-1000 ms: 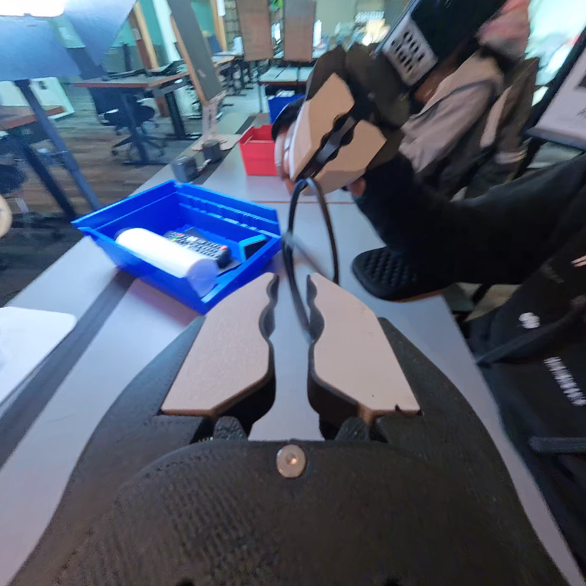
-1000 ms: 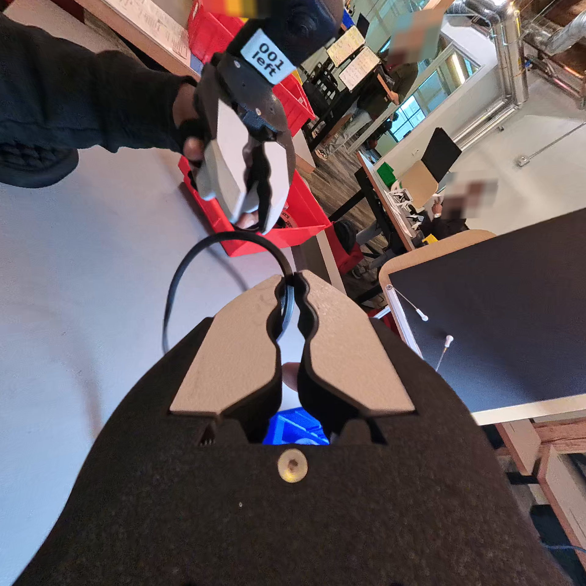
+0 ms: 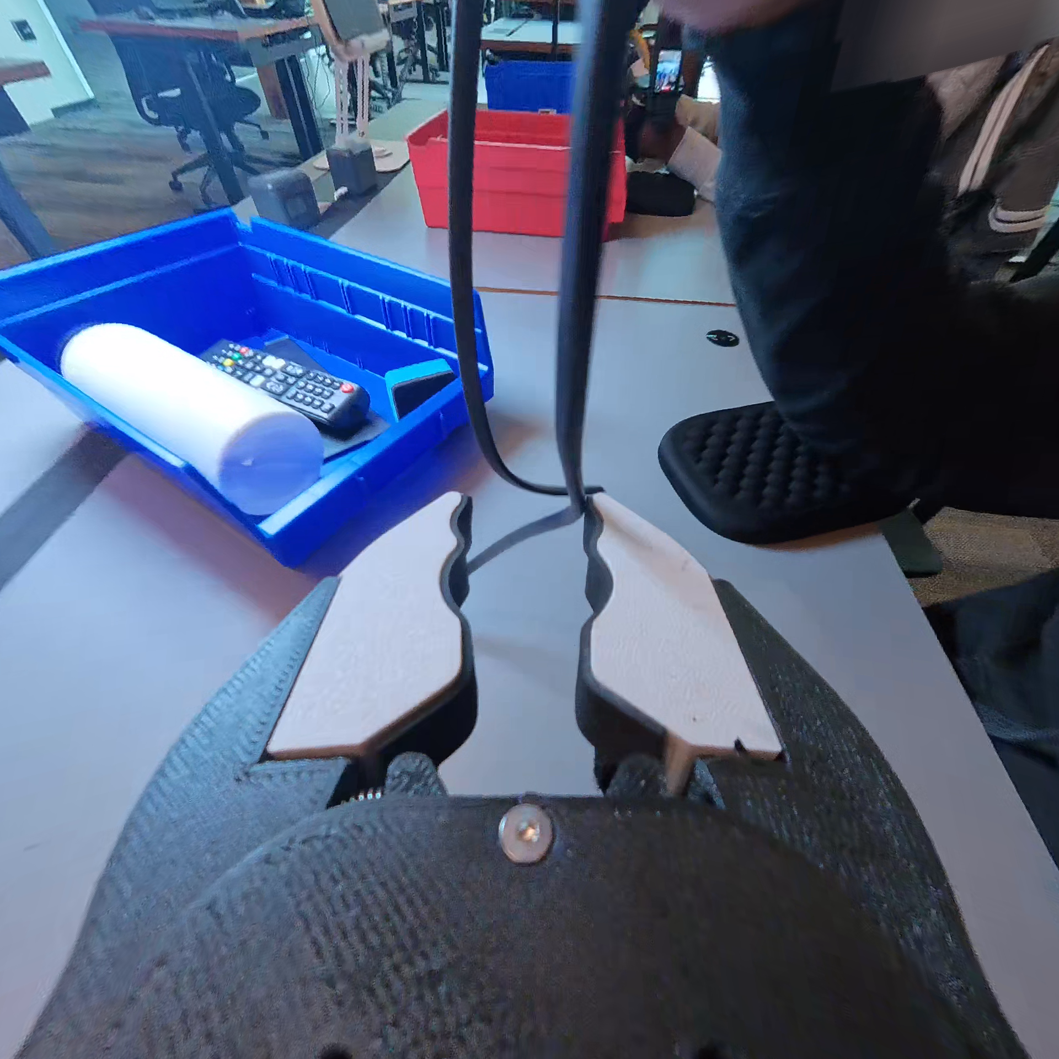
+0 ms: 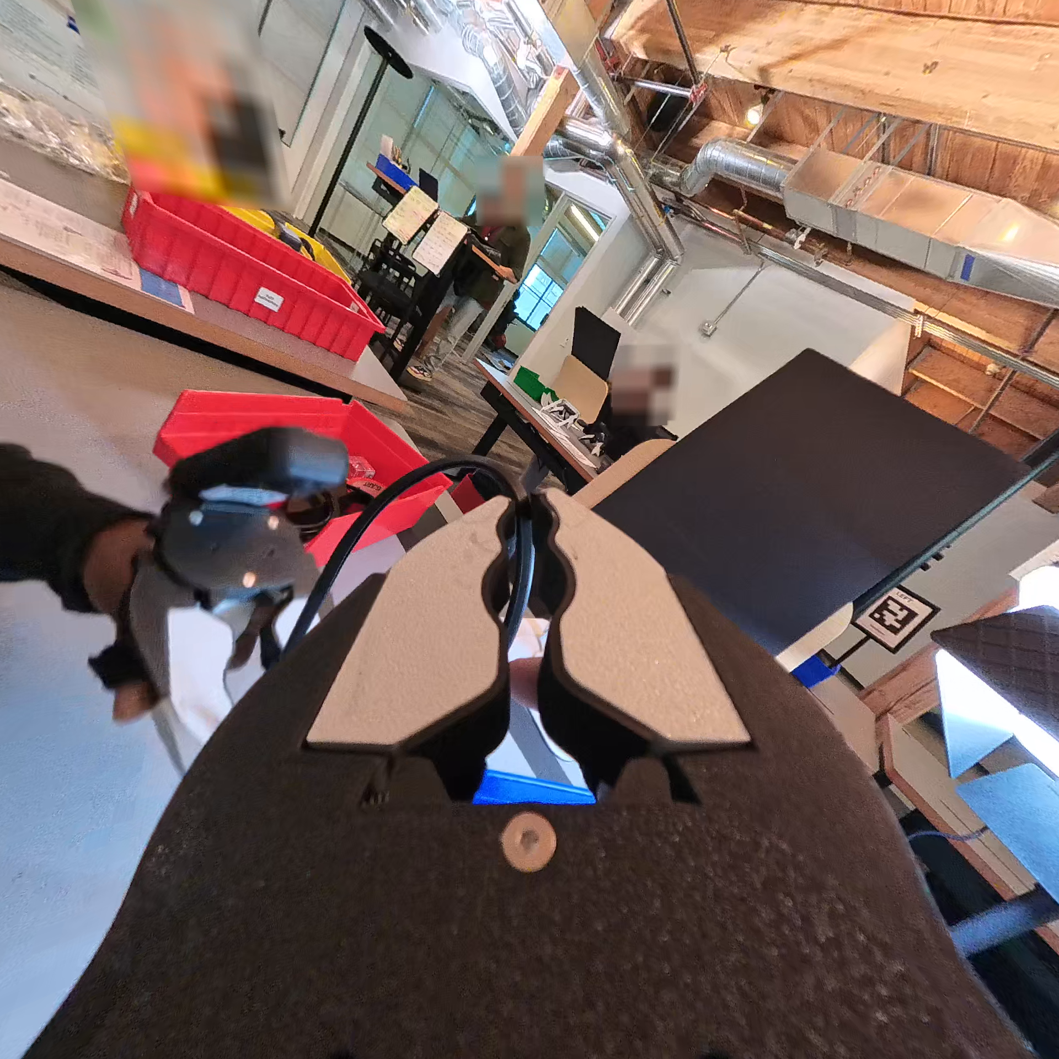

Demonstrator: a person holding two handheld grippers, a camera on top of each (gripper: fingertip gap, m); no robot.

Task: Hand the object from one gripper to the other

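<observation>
In the left wrist view, a deep blue plastic bin sits on the grey bench to the left of the fingers. In it lie a white cylinder, a black remote control with coloured buttons beside it, and a small dark device with a teal edge against the near wall. Ahead of the fingers, farther off, stands a red plastic bin. The left gripper has its tan fingers spread apart with bare bench between them. The thin black looped cable hangs from above the frame as two strands; its low bend lies at the tip of the right-hand finger, and whether it touches that tip cannot be told. It is not clamped between the fingers. To the right of the fingers a black dimpled pad overhangs the bench edge, with a dark sleeve above it.

In the right wrist view, the left gripper shows blurred to the left of the fingers, held by a hand over the bench, fingers parted. A red bin stands beyond it. The right gripper is clenched on the black cable, which arcs out leftward from the fingertips and runs back down between the grey fingers. To the right of the fingers stands a large black panel.
</observation>
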